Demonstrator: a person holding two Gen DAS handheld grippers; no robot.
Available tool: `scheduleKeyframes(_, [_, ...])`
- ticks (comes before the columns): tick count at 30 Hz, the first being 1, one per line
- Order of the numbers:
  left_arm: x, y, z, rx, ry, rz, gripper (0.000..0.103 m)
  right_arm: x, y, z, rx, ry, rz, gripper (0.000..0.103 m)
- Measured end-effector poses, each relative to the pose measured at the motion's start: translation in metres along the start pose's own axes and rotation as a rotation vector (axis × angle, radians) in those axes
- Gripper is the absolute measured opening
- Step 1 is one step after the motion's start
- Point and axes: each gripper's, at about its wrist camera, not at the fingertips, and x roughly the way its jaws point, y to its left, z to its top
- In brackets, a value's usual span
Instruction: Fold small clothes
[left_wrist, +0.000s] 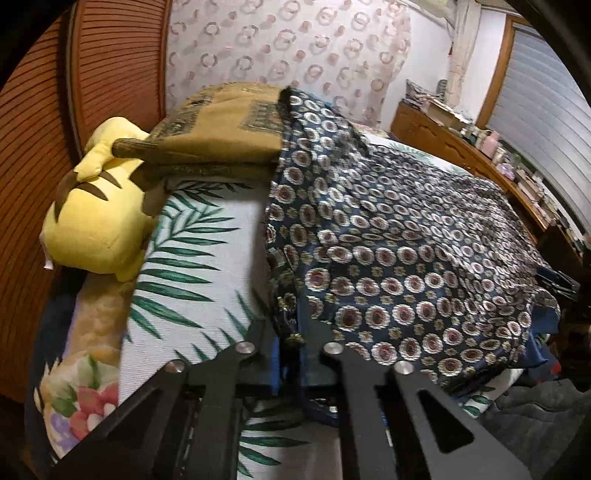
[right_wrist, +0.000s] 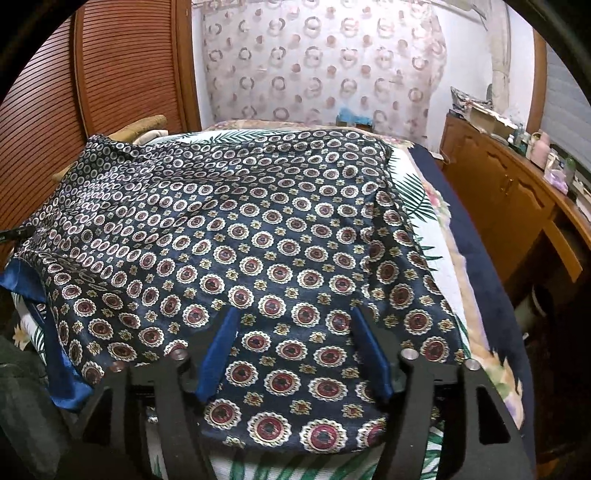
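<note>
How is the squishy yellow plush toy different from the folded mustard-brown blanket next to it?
The yellow plush toy is bright and rounded, with dark brown stripes; the folded mustard-brown blanket is dull, flat and stacked in layers, with dark patterned patches. The toy sits at the bed's edge by the slatted wooden door; the blanket lies farther along, partly under the navy medallion-print garment. Both are soft and rest on the palm-leaf bedspread.

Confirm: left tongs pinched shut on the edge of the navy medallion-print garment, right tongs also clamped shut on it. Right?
Half right. The left tongs are pinched shut on the edge of the navy medallion-print garment, as the left wrist view shows. The right tongs are not clamped: in the right wrist view their blue pads stand wide apart over the fabric, gripping nothing.
</note>
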Motion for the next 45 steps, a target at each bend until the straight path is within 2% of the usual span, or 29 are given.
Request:
scheduleKeyframes(5, [-0.022, -0.022, 0.018, 0.018, -0.093, -0.07, 0.004, 0.002, 0.001, 0.0, 0.003, 0.001, -0.001, 0.07])
scheduleKeyframes(9, [-0.041, -0.053, 0.046, 0.07, -0.184, -0.141, 0.004, 0.002, 0.001, 0.005, 0.009, 0.025, 0.002, 0.07])
scheduleKeyframes(12, [-0.046, -0.081, 0.072, 0.121, -0.227, -0.204, 0.004, 0.001, -0.002, 0.01, 0.041, 0.031, 0.016, 0.07])
scheduleKeyframes(15, [-0.044, -0.111, 0.095, 0.168, -0.255, -0.258, 0.004, -0.003, -0.005, 0.014, 0.05, 0.017, -0.008, 0.07])
scheduleKeyframes(25, [-0.023, -0.22, 0.147, 0.333, -0.255, -0.435, 0.004, -0.031, -0.015, 0.026, 0.055, -0.054, -0.033, 0.07])
scheduleKeyframes(32, [-0.017, -0.292, 0.151, 0.469, -0.222, -0.53, 0.004, -0.06, -0.027, 0.022, 0.085, -0.108, -0.047, 0.07])
scheduleKeyframes(35, [-0.006, -0.309, 0.144, 0.512, -0.167, -0.543, 0.004, -0.068, -0.03, 0.02, 0.089, -0.119, -0.05, 0.07])
scheduleKeyframes(38, [0.009, -0.311, 0.132, 0.523, -0.138, -0.516, 0.021, -0.071, -0.032, 0.018, 0.09, -0.124, -0.046, 0.07])
scheduleKeyframes(40, [0.016, -0.305, 0.125, 0.524, -0.127, -0.503, 0.04, -0.071, -0.033, 0.018, 0.095, -0.125, -0.044, 0.07])
scheduleKeyframes(45, [0.031, -0.301, 0.115, 0.524, -0.102, -0.436, 0.044, -0.055, -0.032, 0.023, 0.103, -0.114, -0.029, 0.07])
